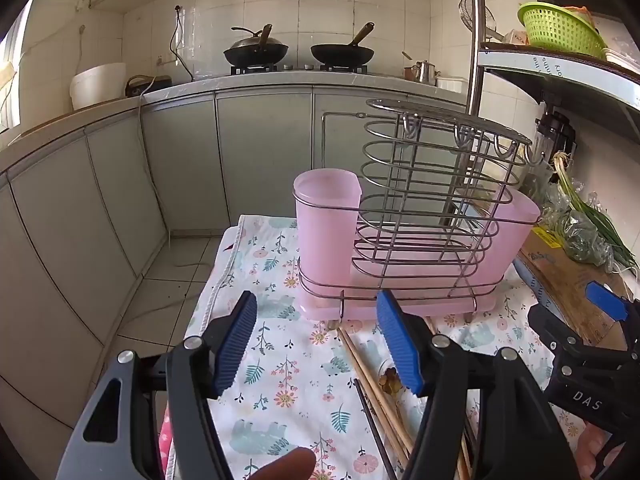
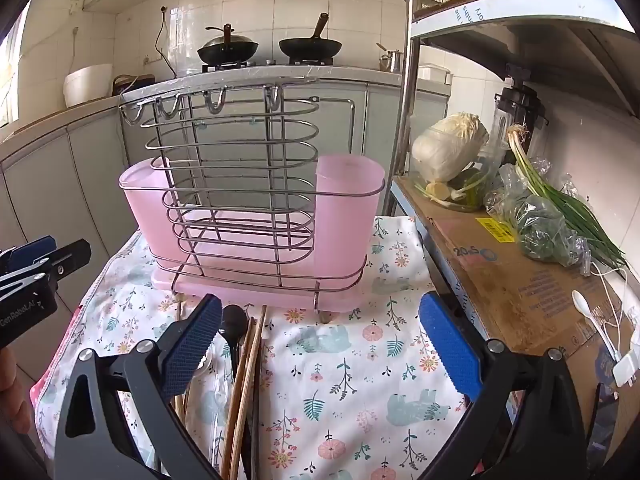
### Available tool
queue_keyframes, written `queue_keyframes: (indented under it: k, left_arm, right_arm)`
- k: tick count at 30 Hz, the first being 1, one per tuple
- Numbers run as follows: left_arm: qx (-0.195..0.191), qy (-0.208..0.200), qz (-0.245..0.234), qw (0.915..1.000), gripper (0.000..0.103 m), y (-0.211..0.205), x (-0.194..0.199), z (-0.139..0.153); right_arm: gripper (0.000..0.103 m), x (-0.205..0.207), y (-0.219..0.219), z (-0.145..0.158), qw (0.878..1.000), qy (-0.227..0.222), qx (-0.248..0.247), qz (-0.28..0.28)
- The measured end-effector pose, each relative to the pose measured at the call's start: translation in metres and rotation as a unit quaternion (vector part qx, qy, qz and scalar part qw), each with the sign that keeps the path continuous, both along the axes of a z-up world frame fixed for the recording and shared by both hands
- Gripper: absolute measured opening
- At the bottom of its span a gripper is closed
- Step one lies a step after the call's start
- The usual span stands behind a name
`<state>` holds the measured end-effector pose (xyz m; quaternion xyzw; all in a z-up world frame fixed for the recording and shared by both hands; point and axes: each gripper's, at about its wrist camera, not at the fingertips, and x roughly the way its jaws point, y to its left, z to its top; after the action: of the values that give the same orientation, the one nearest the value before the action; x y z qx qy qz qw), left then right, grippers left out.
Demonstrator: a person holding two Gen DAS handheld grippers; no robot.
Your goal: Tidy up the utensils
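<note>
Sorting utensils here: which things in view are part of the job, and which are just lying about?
Job:
- chopsticks on the floral cloth
- black spoon beside them
- wire rack with pink cups
- left gripper and right gripper, both open

Lying about:
- cabbage
- green onions
- white spoon on the cardboard box
- green basket
- woks on the stove

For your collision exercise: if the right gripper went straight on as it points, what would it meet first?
Probably the flowered tablecloth, just short of the pink plastic utensil holder in its wire rack; depth is unclear.
</note>
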<state>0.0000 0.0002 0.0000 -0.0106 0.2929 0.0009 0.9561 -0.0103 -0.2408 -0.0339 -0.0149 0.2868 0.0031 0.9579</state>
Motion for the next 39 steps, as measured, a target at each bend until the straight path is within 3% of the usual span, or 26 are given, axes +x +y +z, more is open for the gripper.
queue_keyframes:
  k: [39]
  left_arm:
    - [0.005,0.001,0.001,1.0,0.062,-0.0033,-0.0001,-0.0034]
  right_arm:
    - [0.099,0.0016,0.0004,-0.003,1.0,0.004,-0.001,0.0]
